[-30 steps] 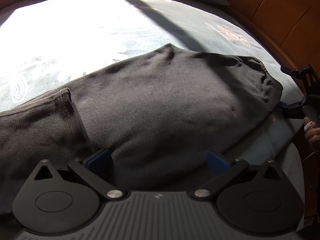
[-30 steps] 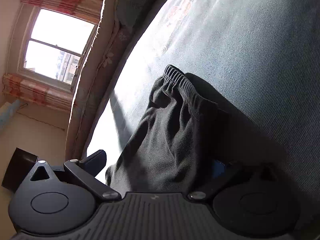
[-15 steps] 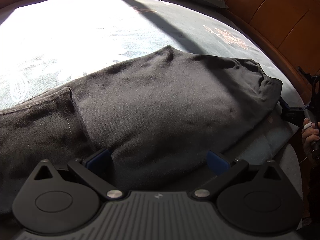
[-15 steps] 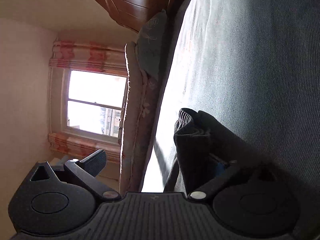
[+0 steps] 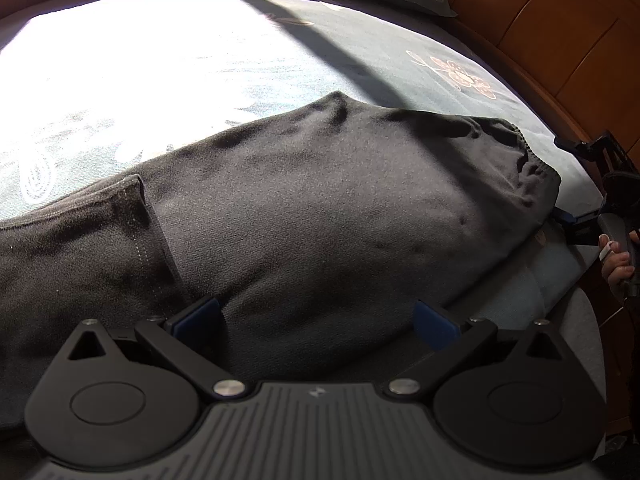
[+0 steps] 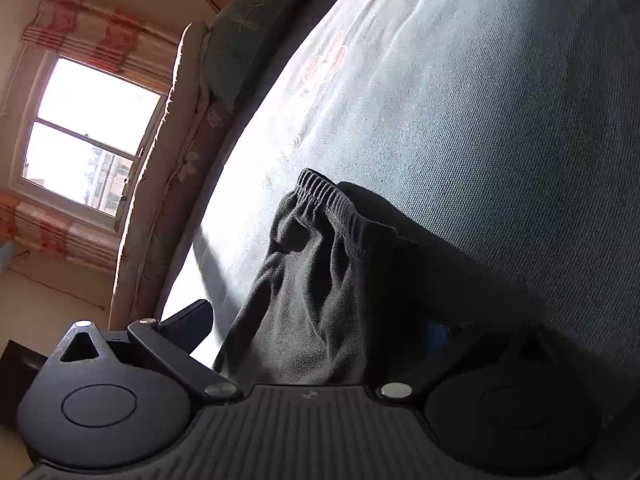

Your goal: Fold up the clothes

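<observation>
While the dark trousers [image 5: 320,216] lie lengthwise on the bed [image 5: 360,60], one layer already laps over another at the left, so I judge a fold partly made; how many remain I cannot tell. My left hand-held gripper [image 5: 316,316] stands wide apart over the cloth, clamping nothing. My right hand-held gripper [image 6: 320,328] is spread too, with the waistband end [image 6: 332,196] bunched between its fingers.

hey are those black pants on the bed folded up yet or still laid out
Partly folded. The black pants lie along the bed, with a hemmed leg end doubled back over them. The elastic waistband end is bunched, not squared.
</observation>
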Demonstrator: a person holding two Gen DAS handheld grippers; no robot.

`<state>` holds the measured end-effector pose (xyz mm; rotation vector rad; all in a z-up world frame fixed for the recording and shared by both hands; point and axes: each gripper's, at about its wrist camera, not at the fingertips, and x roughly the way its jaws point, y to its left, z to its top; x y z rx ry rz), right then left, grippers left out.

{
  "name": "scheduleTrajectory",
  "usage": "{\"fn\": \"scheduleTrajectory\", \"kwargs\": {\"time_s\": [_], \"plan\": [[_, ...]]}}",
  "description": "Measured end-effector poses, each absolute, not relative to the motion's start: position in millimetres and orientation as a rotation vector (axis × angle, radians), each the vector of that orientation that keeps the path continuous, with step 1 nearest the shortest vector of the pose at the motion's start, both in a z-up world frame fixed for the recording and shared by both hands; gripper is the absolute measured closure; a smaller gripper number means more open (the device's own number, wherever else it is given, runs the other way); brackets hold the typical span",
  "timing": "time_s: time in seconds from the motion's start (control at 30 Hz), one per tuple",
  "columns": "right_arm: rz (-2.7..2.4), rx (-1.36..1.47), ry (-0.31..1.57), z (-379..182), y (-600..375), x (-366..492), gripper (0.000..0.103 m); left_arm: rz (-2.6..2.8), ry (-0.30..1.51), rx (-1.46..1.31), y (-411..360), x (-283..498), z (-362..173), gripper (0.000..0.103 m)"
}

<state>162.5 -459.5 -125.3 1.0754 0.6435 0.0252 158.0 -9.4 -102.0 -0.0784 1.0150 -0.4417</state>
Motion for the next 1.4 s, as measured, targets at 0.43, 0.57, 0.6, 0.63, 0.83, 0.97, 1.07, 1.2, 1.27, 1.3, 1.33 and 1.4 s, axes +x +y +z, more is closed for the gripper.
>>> {"fn": "scheduleTrajectory", "kwargs": {"time_s": [0.43,0.57,0.6,0.63,0.83,0.97,1.07,1.2,1.27,1.3,1.33,1.4], "plan": [[0.146,1.083,0.617,-133,-468,170,0.0,-0.459,1.007,-0.111,-4,158,-102,0.001],[0.199,1.081,0.562,-136,-473,185,0.0,-0.461,1.007,-0.109,-4,157,-102,0.001],[0.212,1.086,0.547,-137,-474,189,0.0,-0.461,1.005,-0.111,-3,156,-102,0.001],[0.217,1.099,0.543,-139,-476,193,0.0,-0.461,1.004,-0.114,-3,156,-102,0.001],[0.301,0.964,0.504,-143,-472,183,0.0,-0.459,1.002,-0.123,-2,156,-103,0.001],[0.241,0.81,0.542,-136,-453,188,0.003,-0.458,1.002,-0.127,-2,156,-102,0.001],[0.199,0.746,0.545,-135,-441,194,0.0,-0.459,0.999,-0.135,-1,155,-102,0.001],[0.229,0.791,0.514,-139,-449,195,0.0,-0.468,0.998,-0.153,3,155,-103,0.001],[0.249,0.771,0.526,-139,-449,195,0.0,-0.47,1.0,-0.167,4,156,-102,0.001],[0.253,0.765,0.529,-139,-449,195,0.001,-0.47,1.001,-0.173,5,157,-102,0.001],[0.255,0.761,0.53,-139,-449,195,0.002,-0.47,1.002,-0.178,6,157,-102,0.001],[0.251,0.78,0.52,-141,-453,192,0.006,-0.472,1.002,-0.177,6,157,-102,0.001]]}}
